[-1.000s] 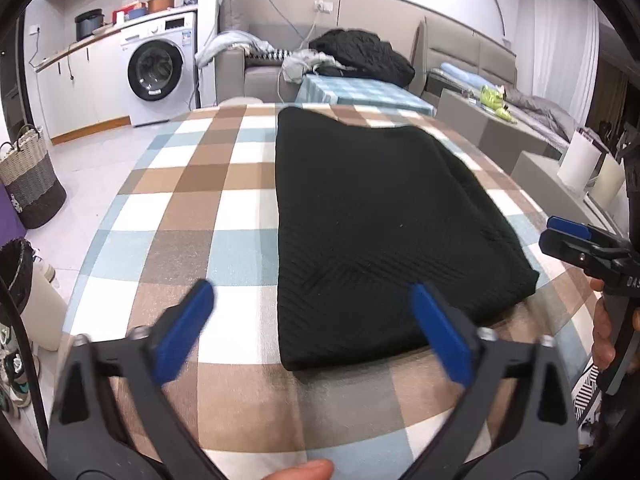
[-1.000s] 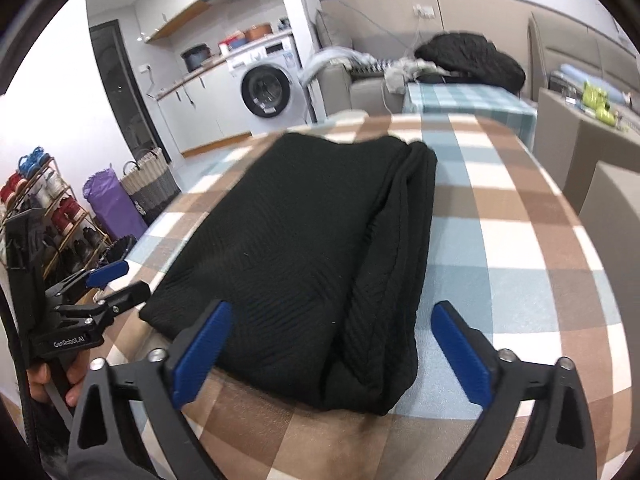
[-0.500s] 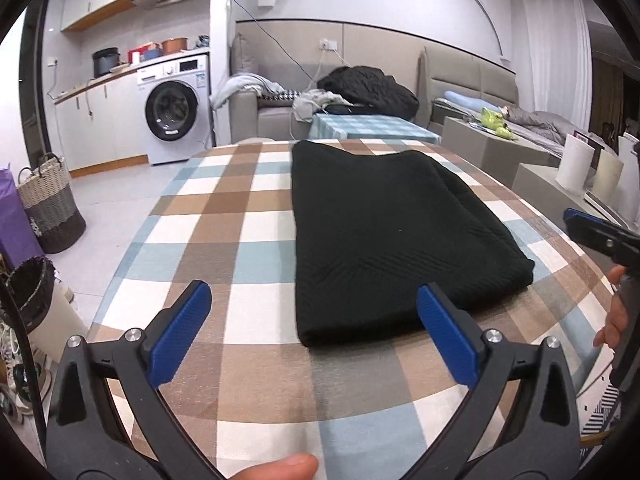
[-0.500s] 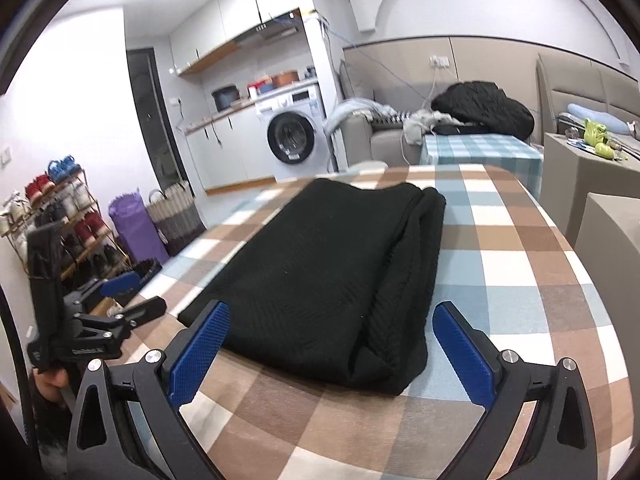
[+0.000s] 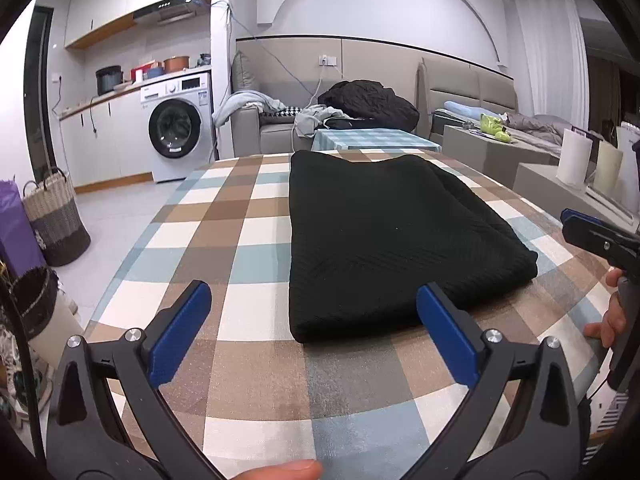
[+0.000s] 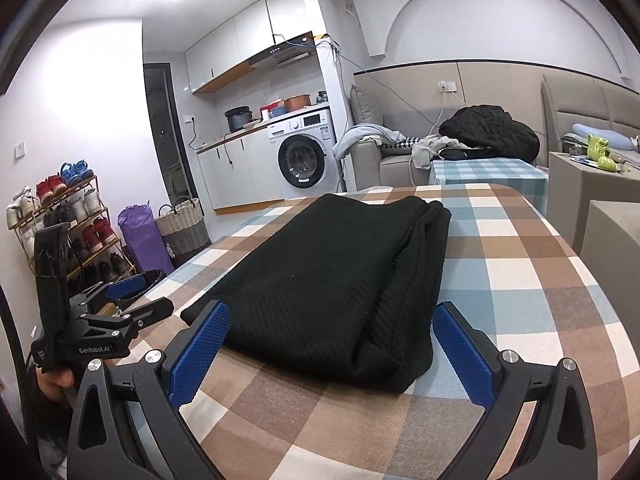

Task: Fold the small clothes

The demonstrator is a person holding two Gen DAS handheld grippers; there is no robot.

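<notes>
A black knitted garment (image 5: 384, 236) lies folded into a long rectangle on the checked tablecloth (image 5: 240, 248); it also shows in the right wrist view (image 6: 336, 280). My left gripper (image 5: 312, 300) is open and empty, just short of the garment's near edge. My right gripper (image 6: 332, 320) is open and empty, at the garment's near right corner. The left gripper also shows in the right wrist view (image 6: 120, 300), and the right gripper shows at the edge of the left wrist view (image 5: 592, 232).
The table's near edge is close under both grippers. A basket (image 5: 56, 216) and a bin (image 5: 36, 300) stand on the floor to the left. A washing machine (image 5: 176, 128), a sofa with clothes (image 5: 360, 104) and a shoe rack (image 6: 64, 220) are behind.
Both grippers have drawn back towards the table's near edge and tilted up, so the garment looks smaller and more of the room shows. The garment has not moved.
</notes>
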